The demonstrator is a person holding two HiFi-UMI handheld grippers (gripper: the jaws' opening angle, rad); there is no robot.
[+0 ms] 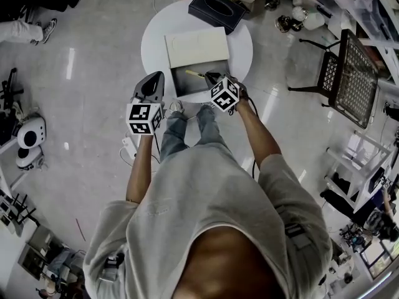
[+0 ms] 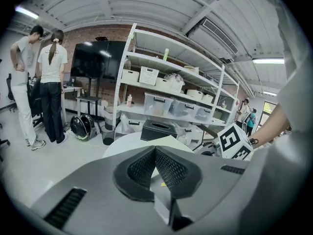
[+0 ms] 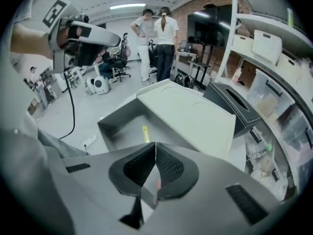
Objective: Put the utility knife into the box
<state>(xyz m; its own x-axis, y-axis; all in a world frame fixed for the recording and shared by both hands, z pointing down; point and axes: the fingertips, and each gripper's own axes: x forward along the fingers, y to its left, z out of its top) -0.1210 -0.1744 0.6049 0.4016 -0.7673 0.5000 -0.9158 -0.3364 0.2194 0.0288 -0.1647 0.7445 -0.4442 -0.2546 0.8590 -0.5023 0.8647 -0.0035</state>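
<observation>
An open grey box [image 1: 177, 83] stands on a round white table [image 1: 153, 48], its pale lid [image 1: 196, 47] folded back. The yellow utility knife [image 1: 194, 75] lies inside on the box floor; the right gripper view shows the knife [image 3: 145, 133] between the box walls [image 3: 115, 126]. My right gripper [image 1: 210, 78] hangs just above the box's near right part, pointing steeply down; its jaws [image 3: 155, 145] are shut with nothing between them. My left gripper [image 1: 156, 75] sits off the box's left side, jaws [image 2: 155, 148] shut and empty.
A black tissue box [image 1: 218, 8] sits at the table's far edge, behind the lid. A black mesh chair [image 1: 349, 73] stands to the right, a white machine [image 1: 28, 139] to the left, and a power strip [image 1: 128, 145] lies on the floor. Shelves [image 2: 176, 87] and two people [image 2: 41, 82] are beyond.
</observation>
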